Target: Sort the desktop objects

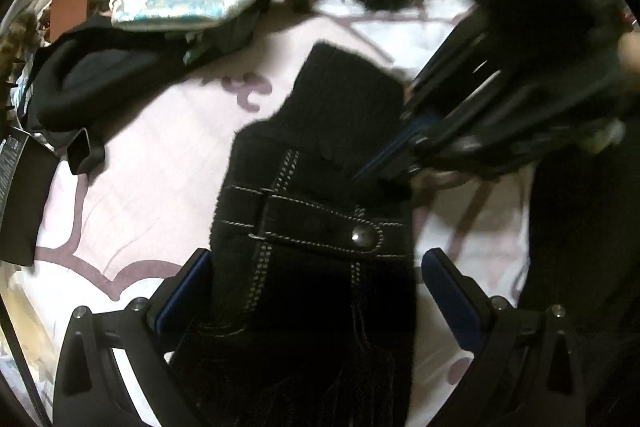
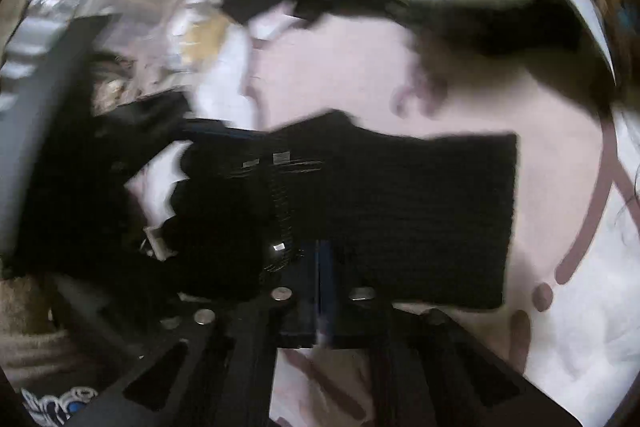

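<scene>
A black glove (image 1: 316, 187) lies flat on the pale pink and white cloth (image 1: 152, 179), and it looks soft, light and floppy, so it would likely sag if picked up by one end; the thick ribbed cuff looks like the best place to pinch it. The left gripper (image 1: 316, 291) stands wide open with the glove's finger end between its jaws, though they do not squeeze it. The right gripper (image 2: 322, 267) is pinched shut at the edge of the cuff, but the blur hides whether it really holds any cloth.
</scene>
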The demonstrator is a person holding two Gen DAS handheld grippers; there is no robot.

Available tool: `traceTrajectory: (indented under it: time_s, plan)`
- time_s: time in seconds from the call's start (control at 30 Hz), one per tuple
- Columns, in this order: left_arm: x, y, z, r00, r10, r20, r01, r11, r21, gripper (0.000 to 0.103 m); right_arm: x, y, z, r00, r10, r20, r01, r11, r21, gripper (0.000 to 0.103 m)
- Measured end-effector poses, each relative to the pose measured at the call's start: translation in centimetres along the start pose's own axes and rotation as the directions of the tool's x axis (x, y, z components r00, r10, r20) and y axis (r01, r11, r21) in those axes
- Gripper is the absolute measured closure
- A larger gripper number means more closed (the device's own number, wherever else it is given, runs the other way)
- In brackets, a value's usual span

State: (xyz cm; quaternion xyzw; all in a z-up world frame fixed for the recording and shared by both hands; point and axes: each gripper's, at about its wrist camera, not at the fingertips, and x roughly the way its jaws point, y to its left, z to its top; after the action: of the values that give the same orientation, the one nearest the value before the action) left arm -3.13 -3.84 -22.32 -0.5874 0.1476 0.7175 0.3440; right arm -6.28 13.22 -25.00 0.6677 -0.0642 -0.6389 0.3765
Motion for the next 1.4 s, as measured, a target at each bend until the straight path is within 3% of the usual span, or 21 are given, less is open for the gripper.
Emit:
traceTrajectory:
  time_s: [0.13,0.37,0.53,0.73,1.0,1.17,1.4]
  plan:
    - [-0.5,1.3,-0.3,1.000,0.006,-0.001,-0.006,1.000,-0.029,0.000,-0.2,-0.8,0.2,1.000,0.015,-0.002,-0.015,1.000,0.019,0.103]
    - [0.8,-0.5,-1.1,0.990,0.143,-0.021,-0.139,0.983,0.122,0.000,0.2,-0.9,0.3,1.000,0.009,-0.008,-0.009,0.999,0.053,0.103]
    - [1.0,1.0,-1.0,0.991,0.125,-0.039,-0.122,0.989,0.082,0.000,0.2,-0.3,0.2,1.000,0.001,-0.005,-0.001,0.999,0.050,0.103]
    - [2.4,0.6,-1.5,0.972,0.231,-0.053,-0.220,0.962,0.161,0.000,0.3,-0.2,0.3,1.000,0.010,-0.005,-0.009,0.997,0.080,0.103]
    - [1.1,4.6,-1.5,0.994,0.097,-0.051,-0.095,0.995,0.036,0.006,-0.1,-0.4,0.3,0.999,0.037,0.007,-0.037,0.994,0.098,0.103]
    - [1.5,5.1,-1.9,0.992,0.119,-0.043,-0.117,0.991,0.061,0.007,0.0,-0.5,0.3,0.999,0.041,0.006,-0.041,0.993,0.109,0.103]
    - [0.5,6.9,-2.8,0.995,0.100,0.007,-0.100,0.994,0.051,0.024,-0.2,-0.5,0.5,0.999,0.045,0.007,-0.046,0.993,0.111,0.103]
